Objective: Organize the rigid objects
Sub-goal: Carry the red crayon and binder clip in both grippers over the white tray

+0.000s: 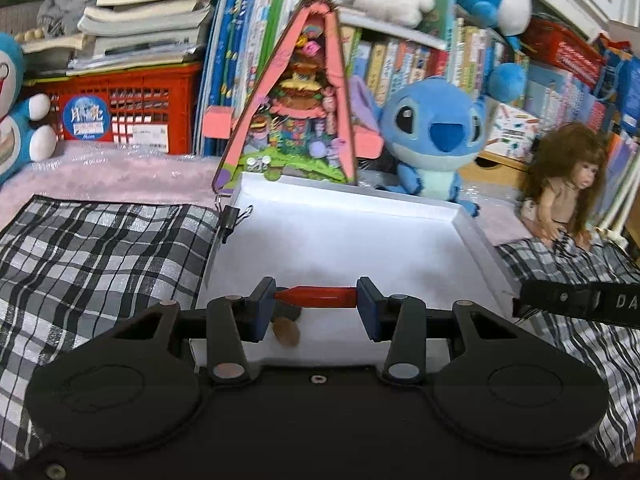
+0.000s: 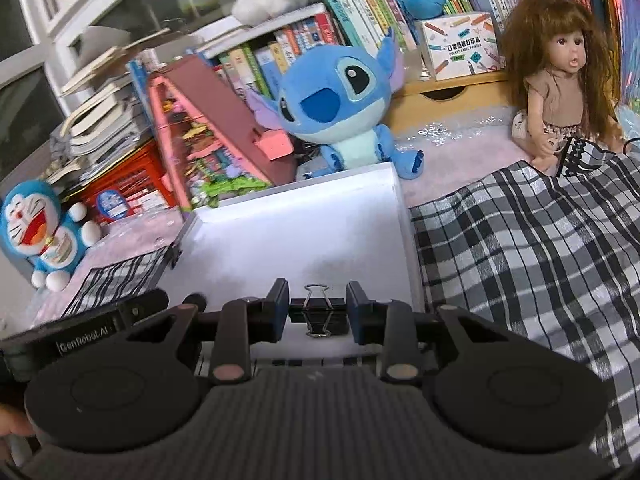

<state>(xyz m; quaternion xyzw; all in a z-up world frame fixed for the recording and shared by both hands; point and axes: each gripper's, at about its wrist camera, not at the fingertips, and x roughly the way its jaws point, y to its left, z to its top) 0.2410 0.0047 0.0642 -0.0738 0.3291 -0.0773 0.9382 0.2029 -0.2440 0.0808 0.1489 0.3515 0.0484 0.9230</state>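
Checked cloth (image 1: 100, 248): black and white, spread across the surface on both sides of the tray, rumpled on the right near the doll (image 2: 560, 80); a soft, uneven bed for anything that falls on it.

White tray (image 1: 472, 232): shallow, low-walled, set between the two stretches of cloth, its floor mostly bare; a black binder clip (image 1: 230, 220) is pinched on its far-left corner; a small brown object (image 1: 287, 330) lies on the floor near the front edge, too blurred to name.

Background stock: blue plush toy (image 1: 432, 128) just behind the tray, pink triangular playset (image 1: 296, 100) beside it, red crate (image 1: 132, 104) and books further back; none of it in play.

Left gripper (image 1: 316, 300): fingers clamped on a small red tube (image 1: 320, 296), held lengthwise by its two ends and hanging above the tray's front portion, directly over the brown object.

Right gripper (image 2: 317, 310): fingers closed on a black binder clip (image 2: 318, 312) by its sides, wire handles pointing fore and aft, above the tray's near edge.

Judged stage: both items look carried in for release into the tray.

Risks: the tube is gripped end to end, a thin hold; a slight tilt could let it pivot out, and being round it may roll on landing or bounce off the brown object beneath; the clip hangs close to the tray's front wall, so an early release may drop it on the rim or the cloth; the two grippers sit near each other and could knock together.
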